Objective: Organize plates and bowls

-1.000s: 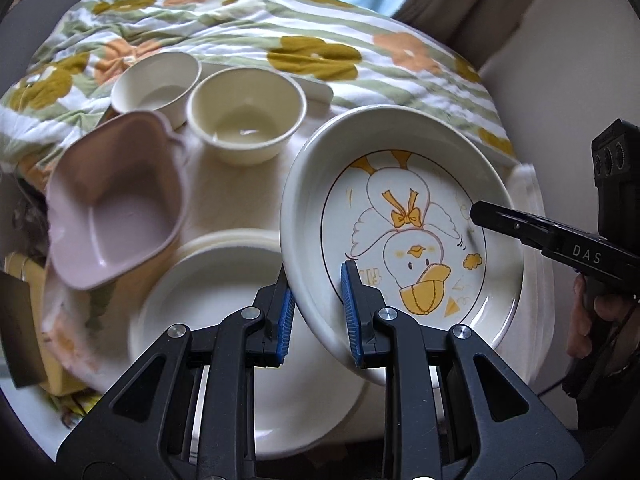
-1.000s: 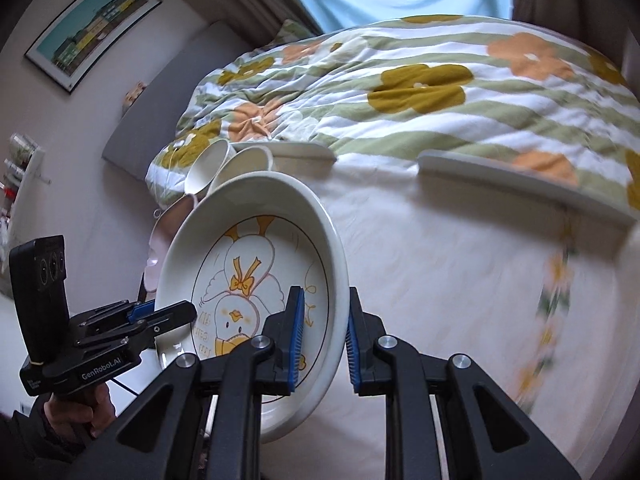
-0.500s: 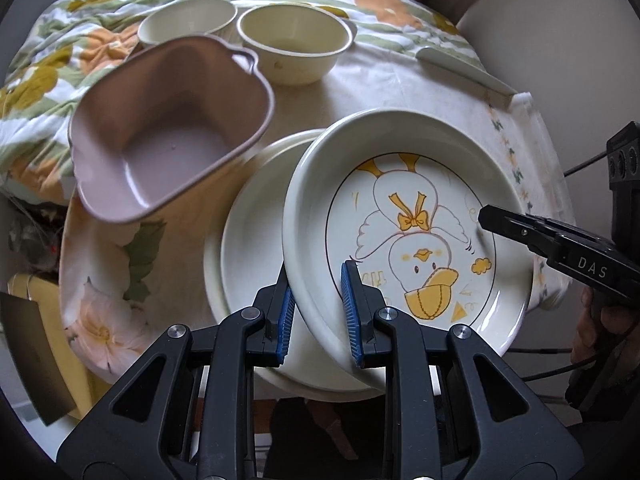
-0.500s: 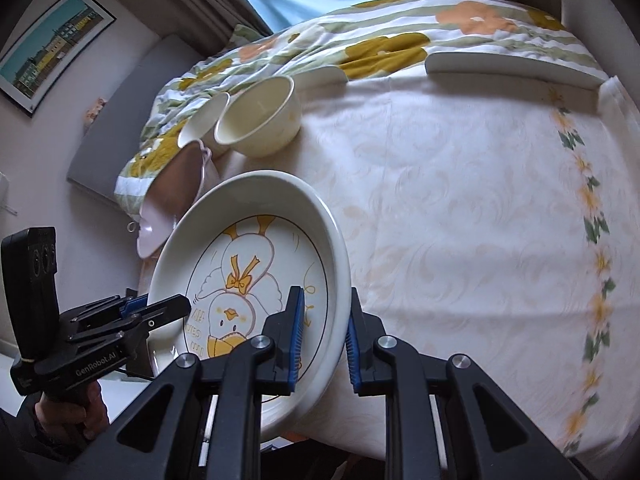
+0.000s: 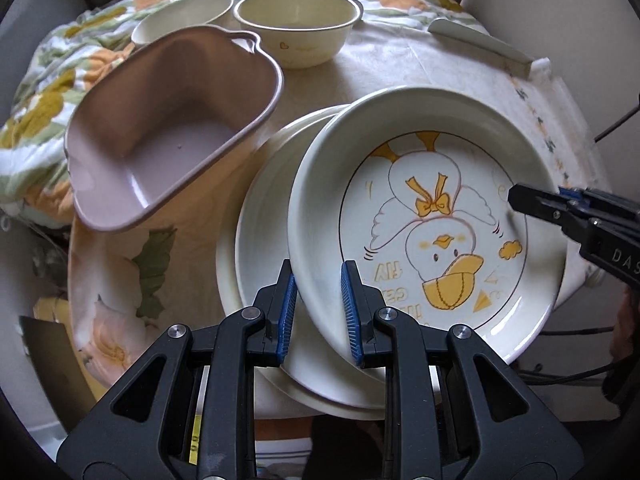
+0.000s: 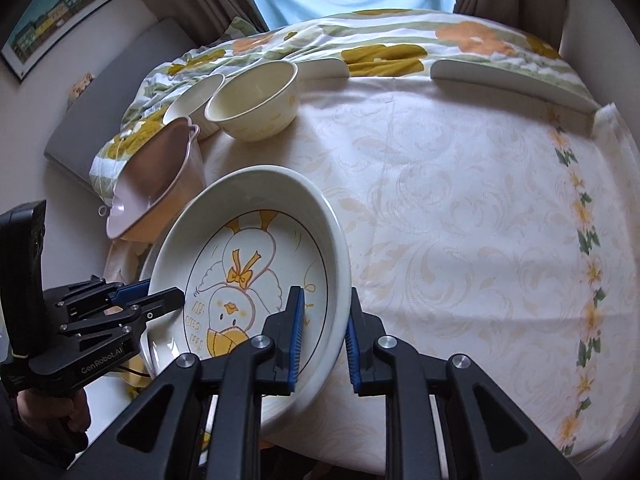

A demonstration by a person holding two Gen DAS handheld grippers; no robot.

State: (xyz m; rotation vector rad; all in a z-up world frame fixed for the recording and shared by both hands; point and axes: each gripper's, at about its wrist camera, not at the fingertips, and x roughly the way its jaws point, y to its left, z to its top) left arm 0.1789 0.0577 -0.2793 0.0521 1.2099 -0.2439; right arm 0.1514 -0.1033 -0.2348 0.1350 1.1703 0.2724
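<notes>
A cream plate with a duck drawing [image 5: 432, 220] is held by both grippers. My left gripper [image 5: 320, 312] is shut on its near-left rim, and my right gripper [image 6: 324, 336] is shut on the opposite rim. The duck plate [image 6: 248, 264] hangs tilted over the right half of a plain cream plate [image 5: 264, 220] at the table's corner; whether they touch is unclear. A pink handled bowl [image 5: 168, 140] sits to the left. Two cream bowls [image 5: 296, 24] [image 5: 180, 16] stand behind it.
The table wears a cream patterned cloth [image 6: 440, 200] with a flowered border at its right edge. A floral blanket [image 6: 380, 40] lies beyond, behind white rails [image 6: 512, 80]. A person's hand [image 6: 52, 408] grips the left tool off the table's near-left corner.
Both grippers have carried the duck plate down and across until it overlaps the plain plate. The pink bowl and cream bowls now look closer in the left wrist view.
</notes>
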